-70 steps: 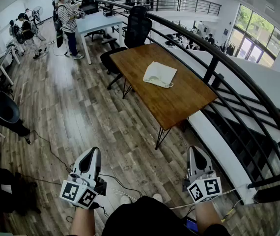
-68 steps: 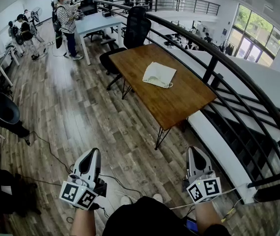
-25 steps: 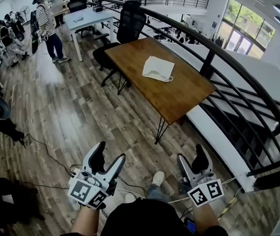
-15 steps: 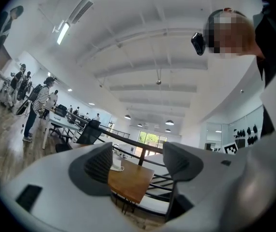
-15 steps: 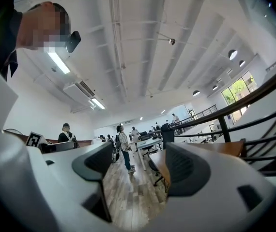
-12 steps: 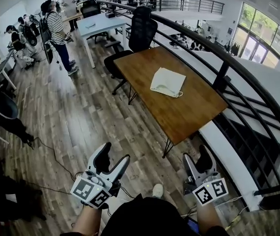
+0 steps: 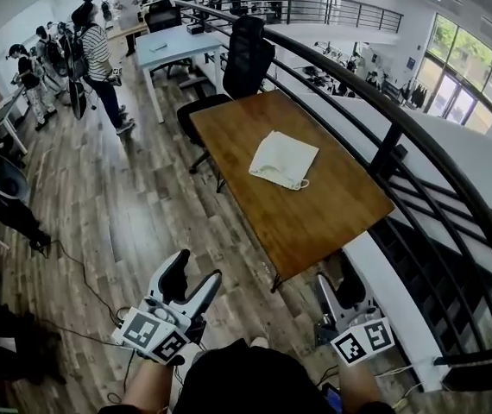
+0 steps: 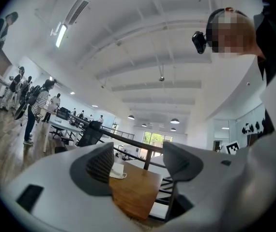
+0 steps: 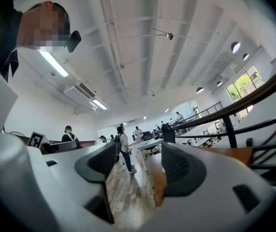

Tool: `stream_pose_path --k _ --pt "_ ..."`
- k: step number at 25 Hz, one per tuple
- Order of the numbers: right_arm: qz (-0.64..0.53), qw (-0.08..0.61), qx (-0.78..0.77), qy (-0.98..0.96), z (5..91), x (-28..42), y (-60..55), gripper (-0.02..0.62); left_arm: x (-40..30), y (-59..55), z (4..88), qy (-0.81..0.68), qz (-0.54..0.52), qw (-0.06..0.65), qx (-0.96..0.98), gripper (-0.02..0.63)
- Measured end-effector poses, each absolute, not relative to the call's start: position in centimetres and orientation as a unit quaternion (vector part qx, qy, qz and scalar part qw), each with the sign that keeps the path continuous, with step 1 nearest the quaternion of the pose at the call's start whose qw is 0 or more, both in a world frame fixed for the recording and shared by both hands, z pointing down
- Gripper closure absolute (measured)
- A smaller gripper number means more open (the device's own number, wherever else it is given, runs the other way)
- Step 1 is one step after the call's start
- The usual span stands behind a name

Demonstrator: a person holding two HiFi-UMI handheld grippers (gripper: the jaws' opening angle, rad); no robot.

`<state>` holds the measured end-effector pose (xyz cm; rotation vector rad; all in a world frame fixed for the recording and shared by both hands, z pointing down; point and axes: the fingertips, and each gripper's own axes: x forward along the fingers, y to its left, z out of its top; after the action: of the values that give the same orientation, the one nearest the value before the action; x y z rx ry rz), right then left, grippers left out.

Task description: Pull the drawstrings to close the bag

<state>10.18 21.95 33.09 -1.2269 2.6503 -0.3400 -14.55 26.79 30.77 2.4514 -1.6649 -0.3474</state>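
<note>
Upper level of an open-plan room. The floor (image 7: 142,197) is grey-brown planks, and the white ceiling carries strip lights. A black metal railing (image 7: 384,110) curves down the right side, just beside the bench's long edge.

The bench (image 7: 324,214) has a rectangular top of warm brown wood on thin black legs. The drawstring bag (image 7: 283,159) is pale cream cloth. It lies flat and slightly rumpled near the middle of the bench top, with a cord loop (image 7: 303,183) at its near corner.

A black office chair (image 7: 244,50) stands at the bench's far end, with a white desk (image 7: 173,43) beyond it. People (image 7: 97,54) stand at far left. A cable (image 7: 86,270) trails across the floor.

The left claw (image 7: 194,272) is low in the head view, well apart from the bench. Its jaws are spread and nothing is between them; the bench and bag show far off through the gap.

The right claw (image 7: 338,285) is near the bench's near corner. Its jaws have just been closing, yet the gap is wide and holds nothing. Only the floor and the bench edge are seen through it.
</note>
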Motion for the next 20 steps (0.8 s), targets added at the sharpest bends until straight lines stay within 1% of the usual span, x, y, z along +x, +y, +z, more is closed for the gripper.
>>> stream_pose_path --k 5,12,15,20 --pt "-0.119 0.094 -0.424 0.893 33.2 14.3 21.6 0.316 -10.6 26.2 31.2 -0.553 -0.108 0.083 0.822 0.287" --pt "-0.133 0.091 -0.445 0.881 35.0 15.6 17.6 0.336 -9.8 21.2 33.2 -0.543 -0.089 0.095 0.829 0.289" --pt "-0.135 0.088 -0.455 0.876 35.1 16.4 16.7 0.344 -9.3 19.9 33.1 -0.537 -0.082 0.090 0.835 0.309" --pt "-0.132 0.086 -0.462 0.873 35.0 16.0 13.8 0.350 -9.5 16.3 33.2 -0.528 -0.082 0.090 0.841 0.316"
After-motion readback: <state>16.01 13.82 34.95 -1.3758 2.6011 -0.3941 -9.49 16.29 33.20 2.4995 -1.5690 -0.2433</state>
